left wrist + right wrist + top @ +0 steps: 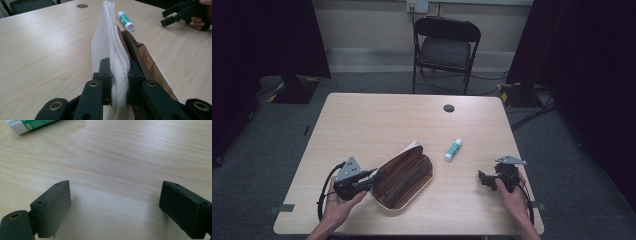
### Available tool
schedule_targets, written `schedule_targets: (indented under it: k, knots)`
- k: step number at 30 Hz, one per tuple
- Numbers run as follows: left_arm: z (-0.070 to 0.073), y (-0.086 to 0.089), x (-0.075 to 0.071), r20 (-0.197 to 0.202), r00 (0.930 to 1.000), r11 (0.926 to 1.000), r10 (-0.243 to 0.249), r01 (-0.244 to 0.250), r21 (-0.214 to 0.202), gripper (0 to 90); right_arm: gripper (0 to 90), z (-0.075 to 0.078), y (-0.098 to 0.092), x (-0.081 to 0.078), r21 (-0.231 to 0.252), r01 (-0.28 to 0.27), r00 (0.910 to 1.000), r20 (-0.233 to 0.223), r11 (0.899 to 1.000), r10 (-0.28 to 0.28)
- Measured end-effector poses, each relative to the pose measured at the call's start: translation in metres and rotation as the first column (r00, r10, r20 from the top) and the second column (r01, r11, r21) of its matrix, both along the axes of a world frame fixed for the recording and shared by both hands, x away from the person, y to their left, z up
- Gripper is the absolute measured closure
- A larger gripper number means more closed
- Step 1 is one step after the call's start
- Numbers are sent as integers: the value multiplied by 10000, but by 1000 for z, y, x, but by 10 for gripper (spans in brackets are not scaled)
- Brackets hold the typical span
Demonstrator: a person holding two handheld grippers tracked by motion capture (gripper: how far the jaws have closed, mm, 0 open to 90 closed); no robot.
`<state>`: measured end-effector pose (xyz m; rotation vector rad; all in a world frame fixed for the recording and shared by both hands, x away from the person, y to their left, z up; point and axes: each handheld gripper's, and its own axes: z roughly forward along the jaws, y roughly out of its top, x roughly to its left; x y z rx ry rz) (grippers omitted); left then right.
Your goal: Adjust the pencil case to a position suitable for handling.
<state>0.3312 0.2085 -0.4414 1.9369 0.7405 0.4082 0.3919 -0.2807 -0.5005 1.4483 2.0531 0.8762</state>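
A pale wooden table (362, 120) carries an open brown pouch (404, 177) and, near it, a glue stick (453, 149).

left claw (119, 82) clamped tight, held low in the left hand (337, 202), right claw (115, 207) spread wide apart, gripped in the right hand (511, 192), both forearms entering from below

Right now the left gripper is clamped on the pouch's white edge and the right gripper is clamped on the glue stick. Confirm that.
Not quite. The left gripper is clamped on the pouch's white edge, but the right gripper holds nothing: the right gripper view shows its jaws standing open over bare table, with the glue stick lying apart from them.
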Motion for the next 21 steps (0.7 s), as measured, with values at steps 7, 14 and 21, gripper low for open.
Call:
schedule_targets:
  k: [7, 14, 21]
  knots:
    - [-5, 7, -14, -376, 9981, 9987, 482, -489, -168, 548, 93, 0, 0, 0, 5, 12, 10000, -17, 10000, -12]
    - [-12, 5, -17, -444, 9952, 9948, 869, -843, 576, 433, 94, 0, 0, -1, 31, 16, 10000, -30, 10000, -16]
    - [-11, 13, -11, -271, 9945, 9920, 1016, -992, 780, 704, 94, 0, 0, -1, 31, 19, 10000, -31, 10000, -19]
